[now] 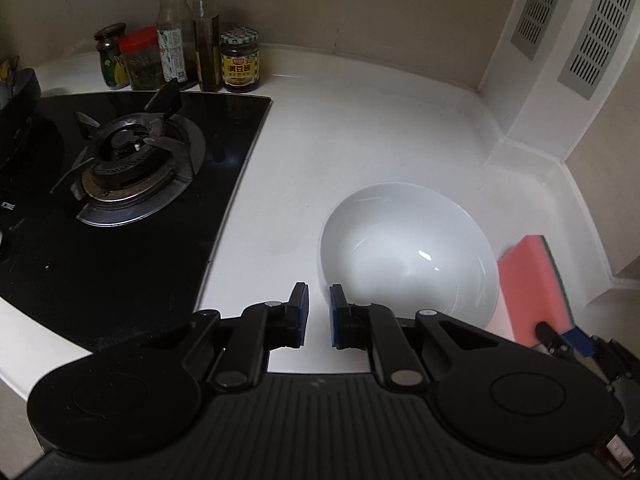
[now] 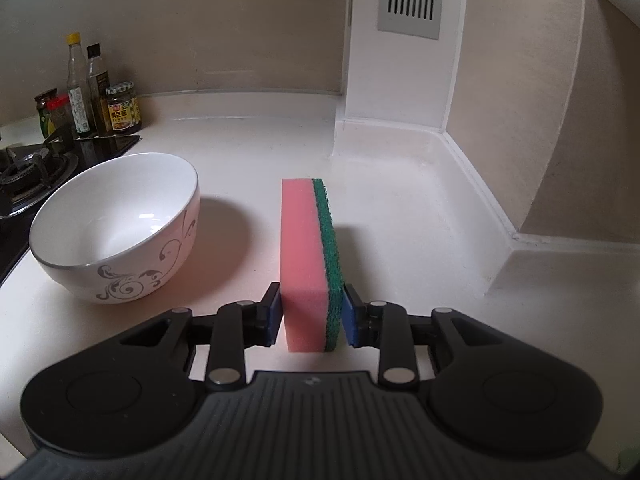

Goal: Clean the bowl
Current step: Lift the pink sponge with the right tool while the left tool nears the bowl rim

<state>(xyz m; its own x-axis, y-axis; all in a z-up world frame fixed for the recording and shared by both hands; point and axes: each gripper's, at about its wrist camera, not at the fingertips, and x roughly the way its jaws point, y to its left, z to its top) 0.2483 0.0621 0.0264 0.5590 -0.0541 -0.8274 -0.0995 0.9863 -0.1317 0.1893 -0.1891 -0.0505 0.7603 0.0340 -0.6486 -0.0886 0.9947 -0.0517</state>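
A white bowl [image 1: 404, 256] with a grey scroll pattern on its outside [image 2: 116, 216] stands upright and empty on the white counter. My left gripper [image 1: 319, 314] hovers at the bowl's near left rim. Its jaws stand a narrow gap apart with only counter showing between them. My right gripper [image 2: 311, 300] is shut on a pink sponge with a green scouring side [image 2: 304, 240]. The sponge is held on edge just right of the bowl and apart from it. In the left wrist view the sponge [image 1: 528, 284] shows beside the bowl with a right fingertip [image 1: 560, 338] on it.
A black glass gas hob [image 1: 120, 168] lies left of the bowl. Several sauce bottles and jars [image 1: 192, 52] stand against the back wall. A white boxed column with vent grilles [image 1: 560, 60] juts out at the right. Bare counter [image 1: 340, 140] stretches behind the bowl.
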